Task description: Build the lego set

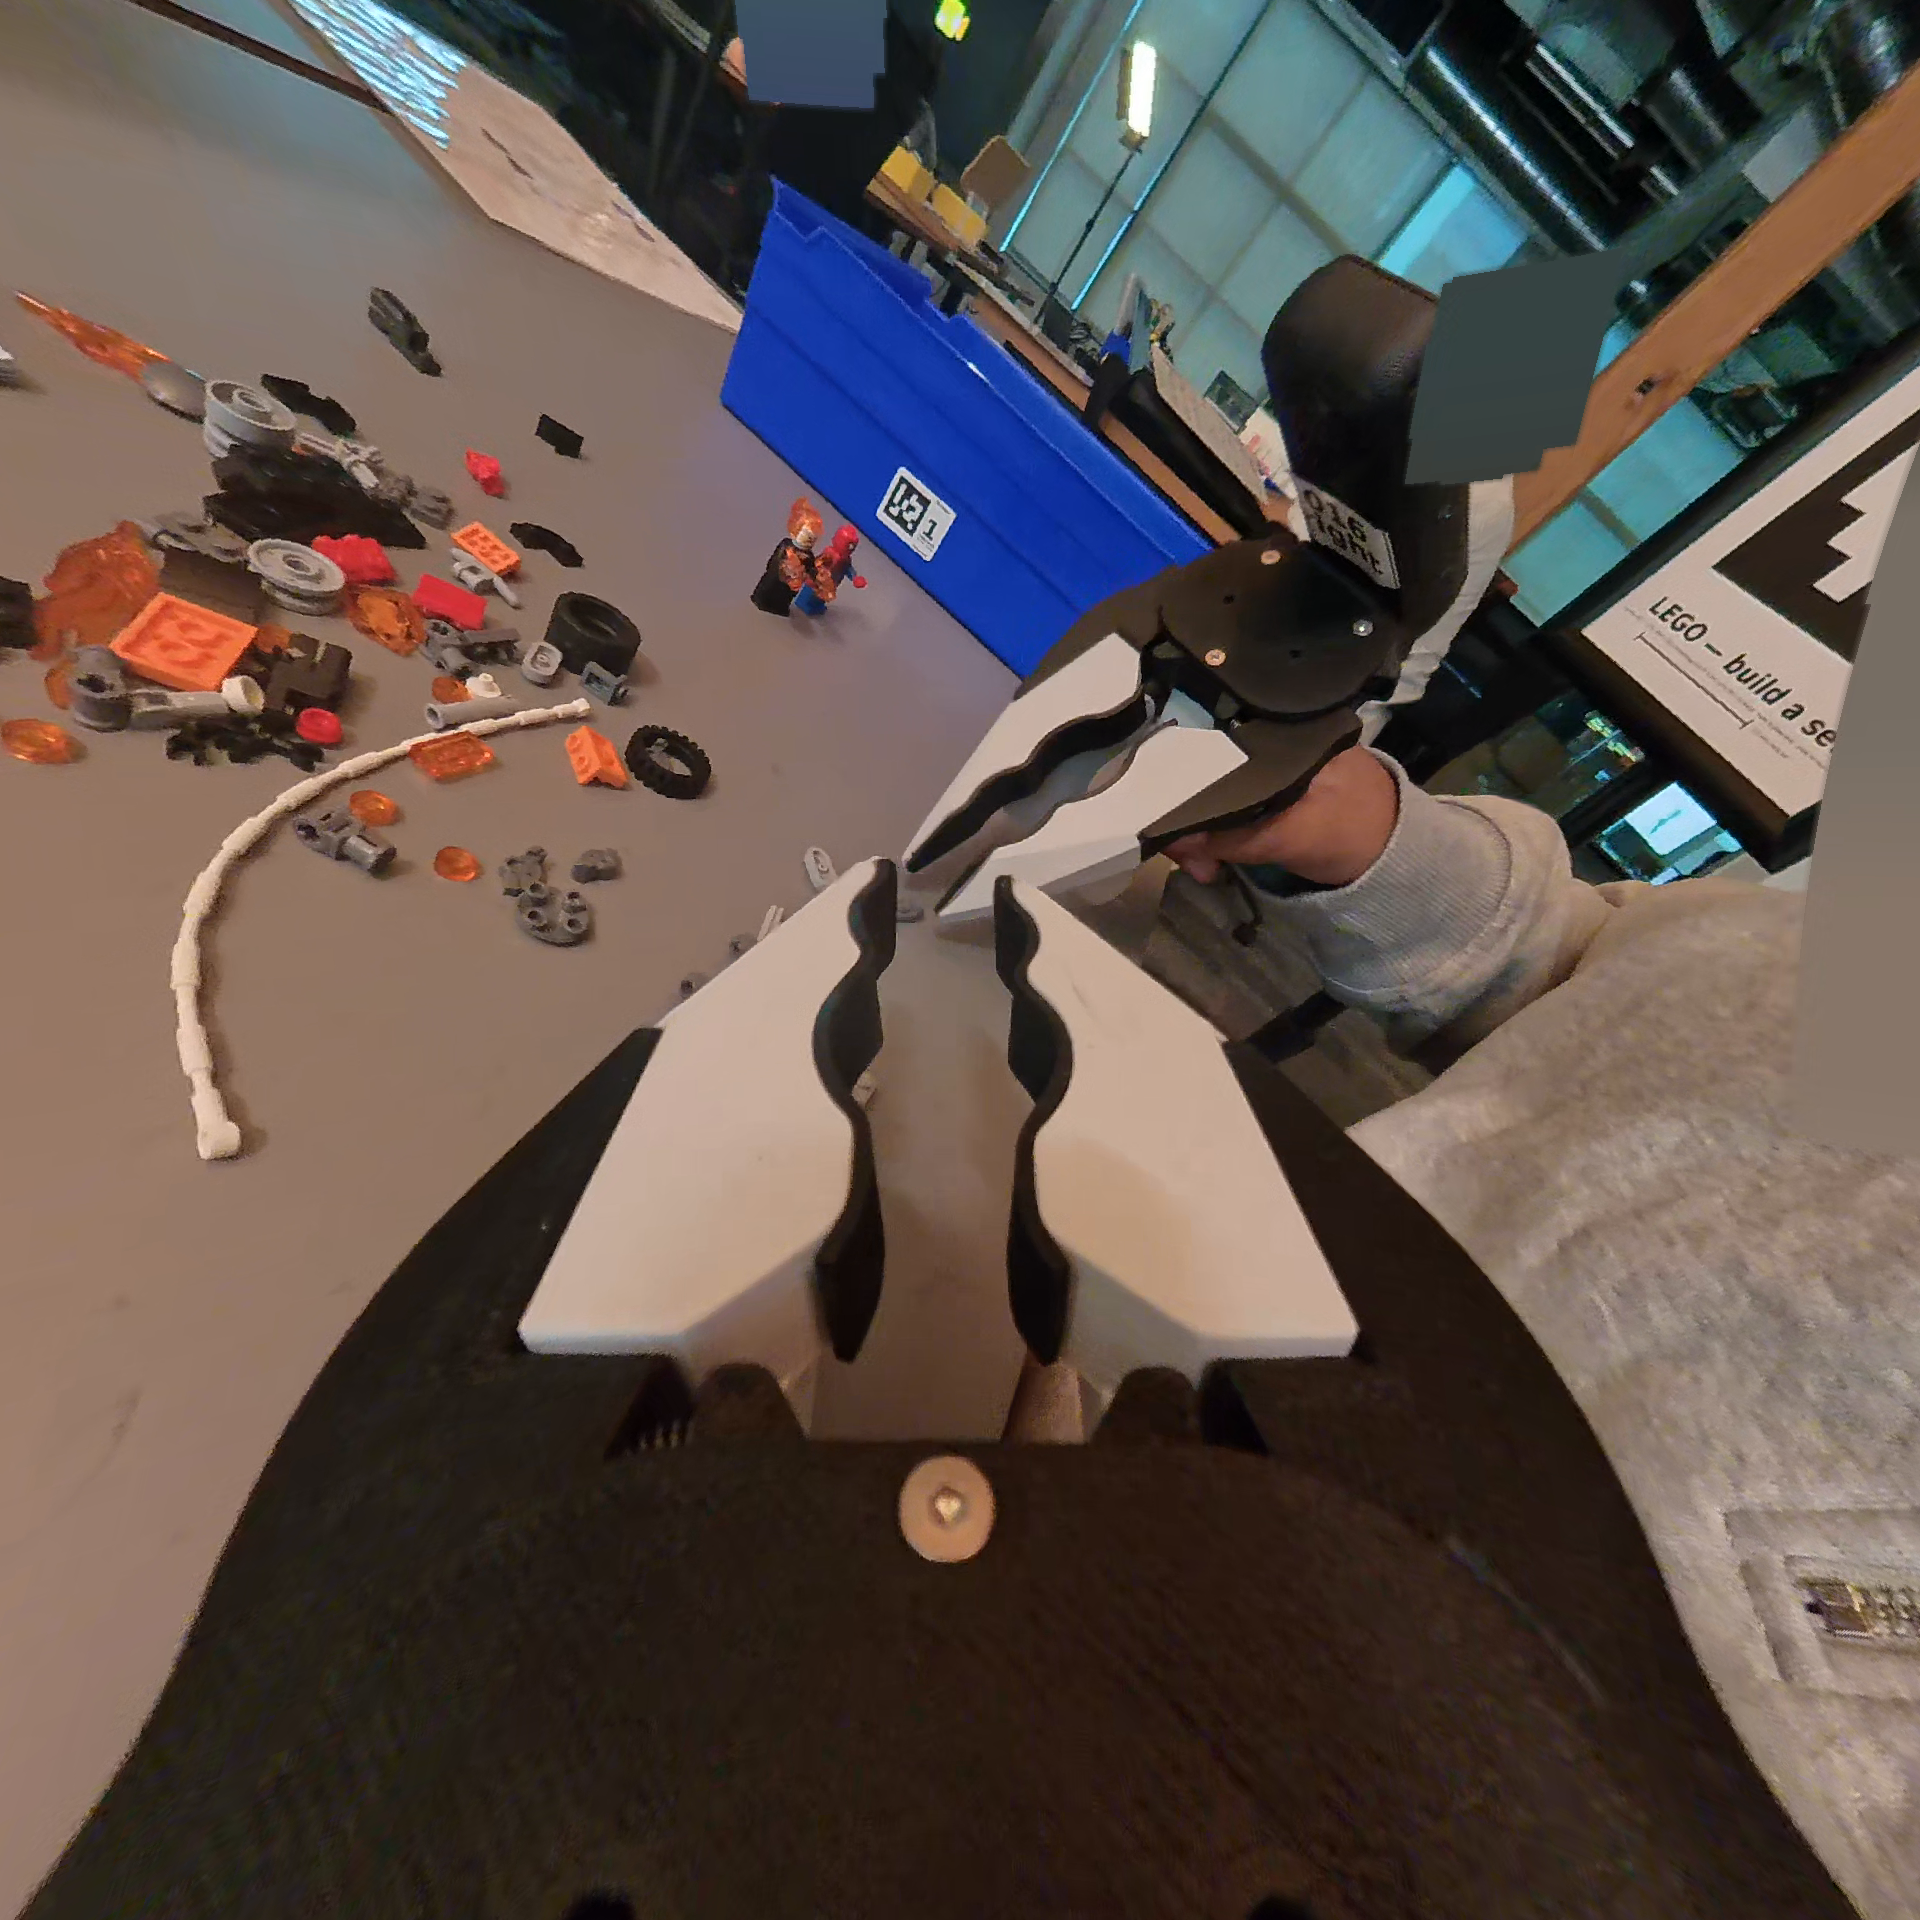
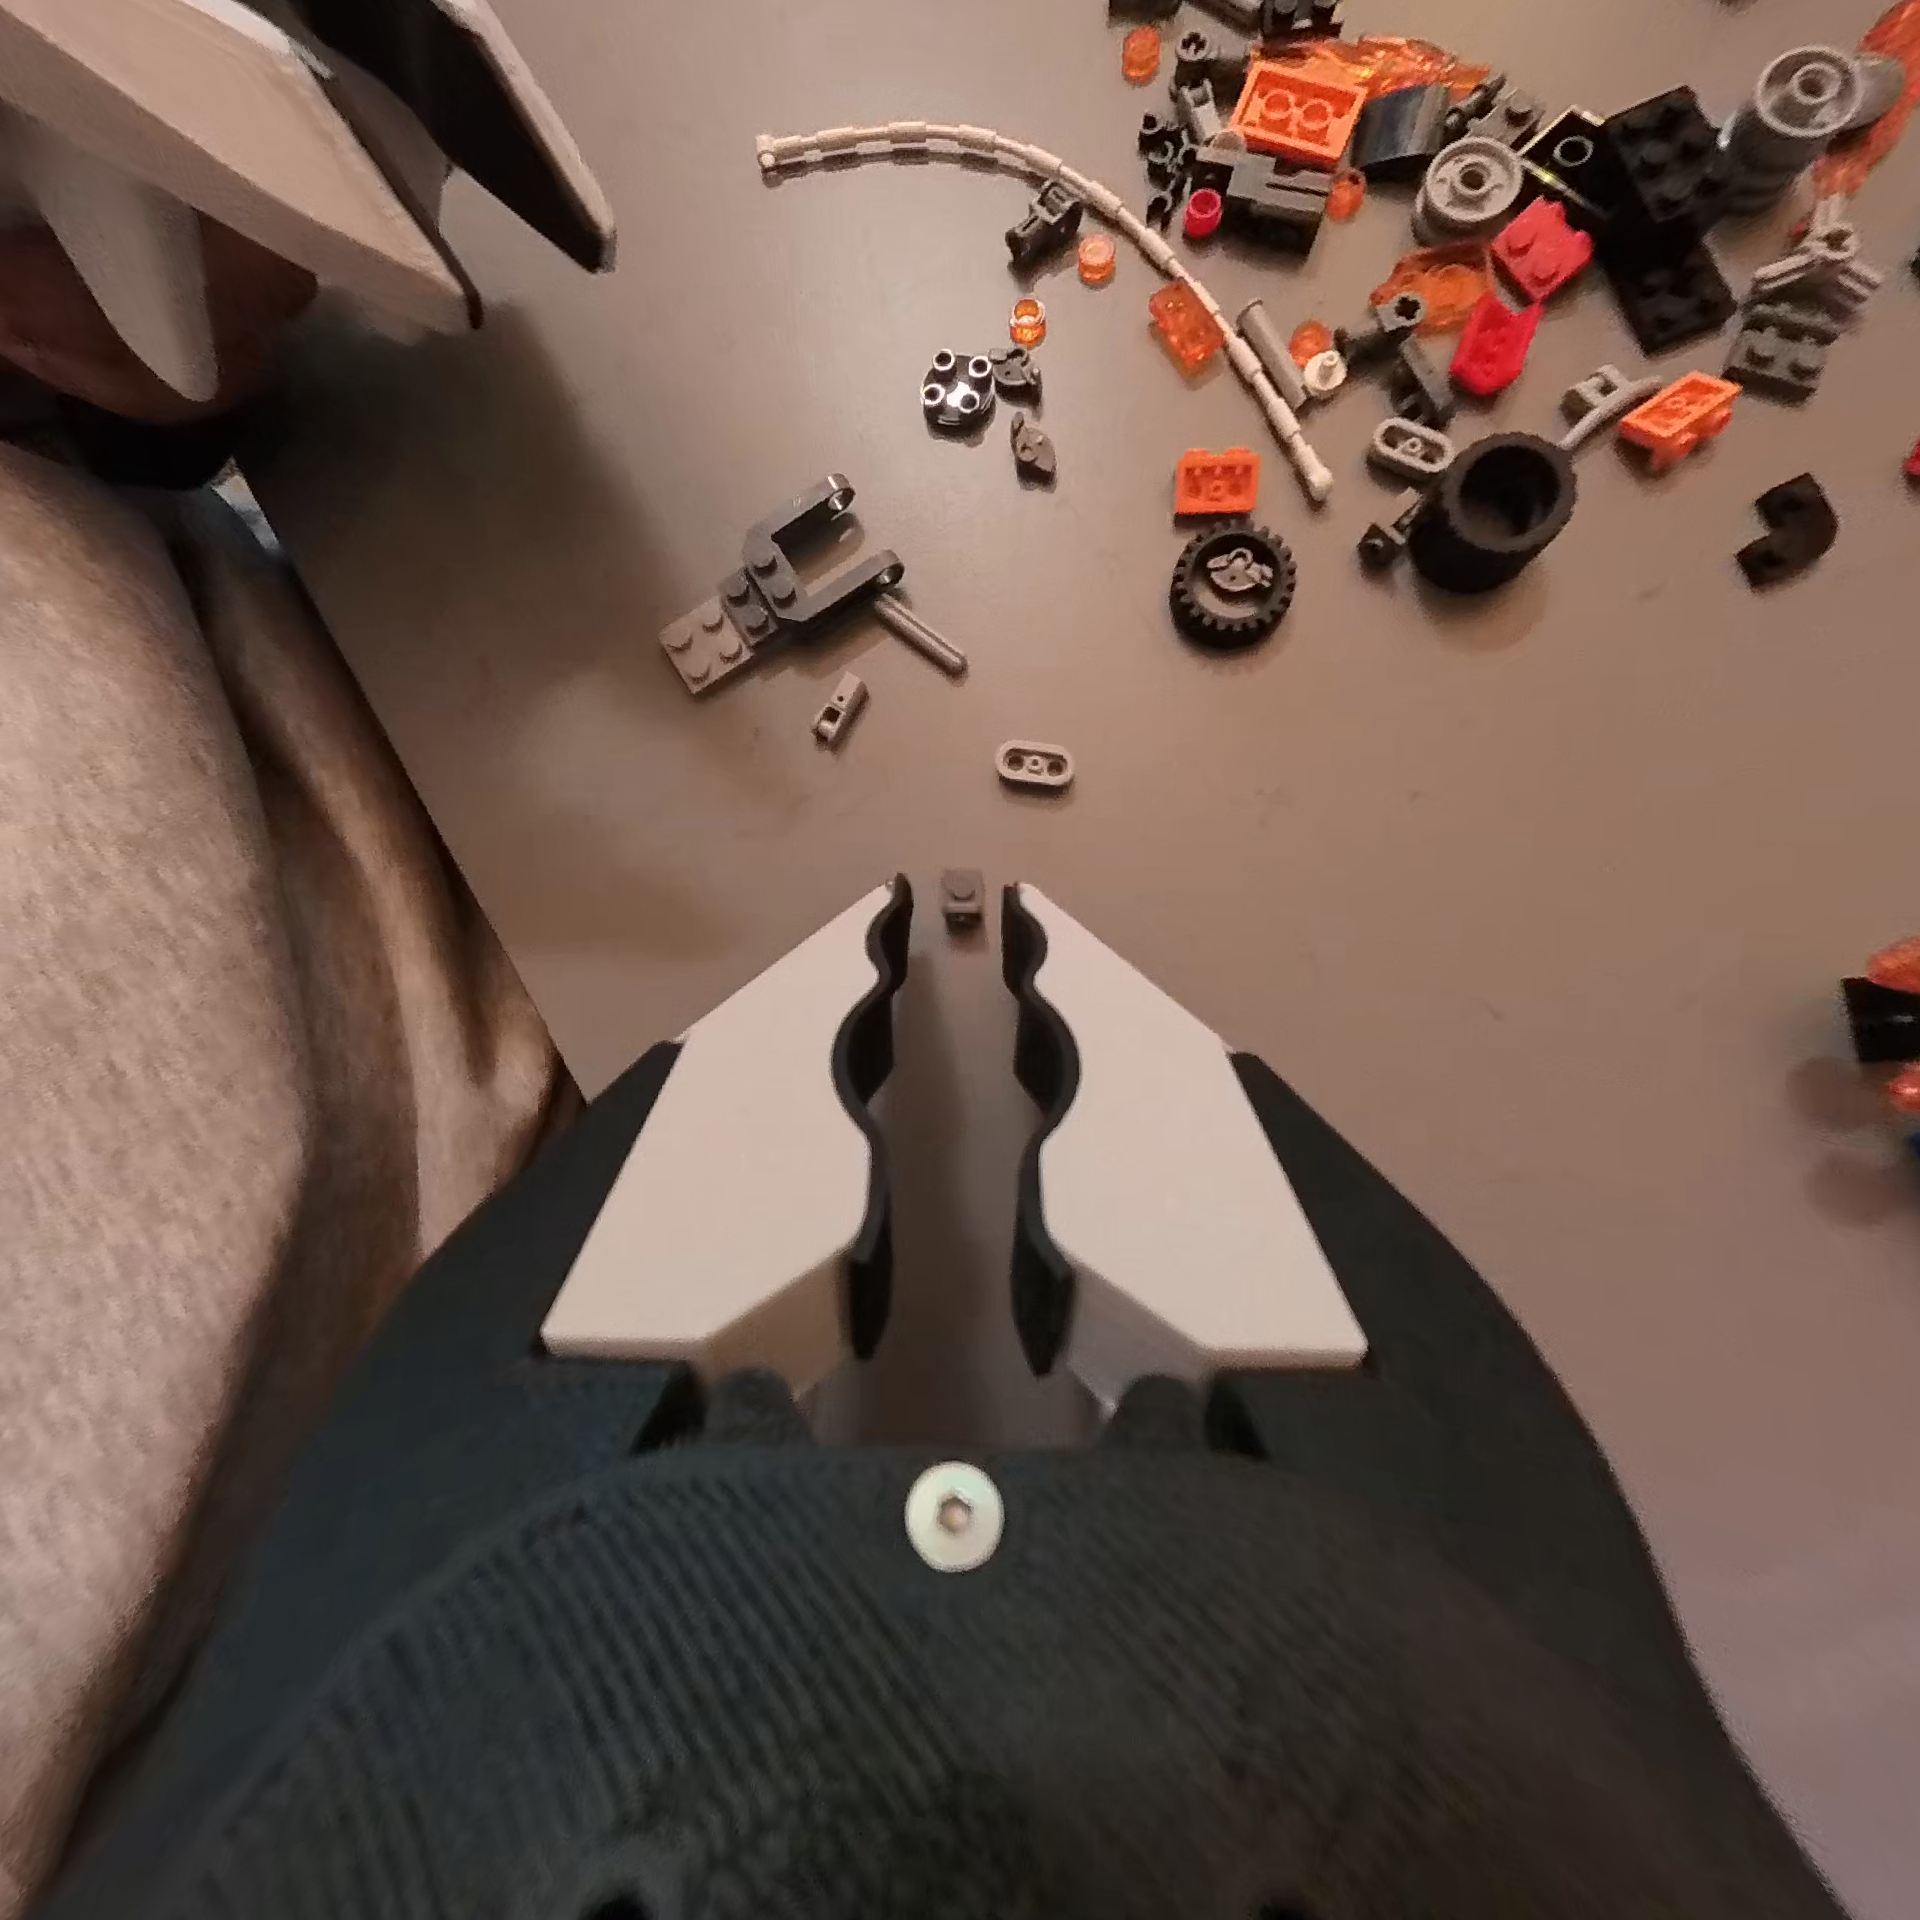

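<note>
On the grey worktop (image 2: pixel 1351 831), between the fingertips of the right gripper (image 2: pixel 954 894), lay a tiny dark grey one-stud brick (image 2: pixel 961 896). The jaws stood narrowly apart on either side of it, not touching it as far as the right wrist view showed, so the piece was framed but not gripped. The left gripper (image 1: pixel 943 883) hung close by with its jaws likewise a little apart and nothing between them; in its own view its tips sat just beside the right gripper's tips.

Judging by what lay about, the build was at an early stage. One small sub-assembly (image 2: pixel 774 587) was together: a grey plate with a dark forked piece pressed onto it and a thin grey pin beside it, resting near the right gripper. Two minifigures (image 1: pixel 810 571) stood finished farther off, in front of a blue bin (image 1: pixel 935 416). Nearly everything else was loose: a heap of orange, red, black and grey parts (image 2: pixel 1507 229), grey wheel hubs, a fat black tyre (image 2: pixel 1496 509), a thinner toothed tyre (image 2: pixel 1233 578), a long white flexible chain (image 2: pixel 1143 239), and a small grey oval link (image 2: pixel 1035 767) just ahead of the brick.

What remained, by my reading, was most of the model; the step in hand looked like picking up the one-stud brick, probably to add it to the sub-assembly.
</note>
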`<control>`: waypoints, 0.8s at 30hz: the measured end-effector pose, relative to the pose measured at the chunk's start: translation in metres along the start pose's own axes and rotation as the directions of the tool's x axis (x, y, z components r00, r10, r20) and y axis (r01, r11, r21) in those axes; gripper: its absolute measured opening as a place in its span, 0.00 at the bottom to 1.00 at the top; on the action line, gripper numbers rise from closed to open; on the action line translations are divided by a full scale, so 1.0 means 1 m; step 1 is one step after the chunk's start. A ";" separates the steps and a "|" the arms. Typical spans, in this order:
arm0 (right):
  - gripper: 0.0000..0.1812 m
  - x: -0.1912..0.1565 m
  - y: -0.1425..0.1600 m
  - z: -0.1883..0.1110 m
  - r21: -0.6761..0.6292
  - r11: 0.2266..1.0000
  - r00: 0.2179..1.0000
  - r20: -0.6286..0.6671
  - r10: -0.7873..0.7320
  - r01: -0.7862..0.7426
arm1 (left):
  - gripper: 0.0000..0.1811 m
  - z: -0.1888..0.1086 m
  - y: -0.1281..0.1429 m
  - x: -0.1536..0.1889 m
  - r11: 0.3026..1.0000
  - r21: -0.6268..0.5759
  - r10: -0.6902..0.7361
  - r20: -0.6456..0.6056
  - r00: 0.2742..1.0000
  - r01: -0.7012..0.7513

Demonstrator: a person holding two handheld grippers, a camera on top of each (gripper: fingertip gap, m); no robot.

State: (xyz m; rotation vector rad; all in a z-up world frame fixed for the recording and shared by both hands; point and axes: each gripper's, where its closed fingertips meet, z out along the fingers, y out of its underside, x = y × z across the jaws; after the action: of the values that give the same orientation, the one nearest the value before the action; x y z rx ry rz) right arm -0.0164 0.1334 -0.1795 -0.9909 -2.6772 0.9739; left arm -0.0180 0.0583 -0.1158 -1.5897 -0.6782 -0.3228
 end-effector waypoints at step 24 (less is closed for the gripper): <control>0.03 -0.050 -0.039 0.033 0.101 0.883 0.880 0.088 -0.466 0.458 | 0.12 0.003 0.058 -0.031 0.916 -0.400 0.101 0.200 0.975 -0.013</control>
State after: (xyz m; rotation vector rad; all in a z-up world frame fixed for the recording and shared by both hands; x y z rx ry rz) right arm -0.0095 0.0621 -0.1768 -0.2546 -2.7394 1.0324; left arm -0.0084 0.0530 -0.1803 -2.0523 -0.7643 -0.2545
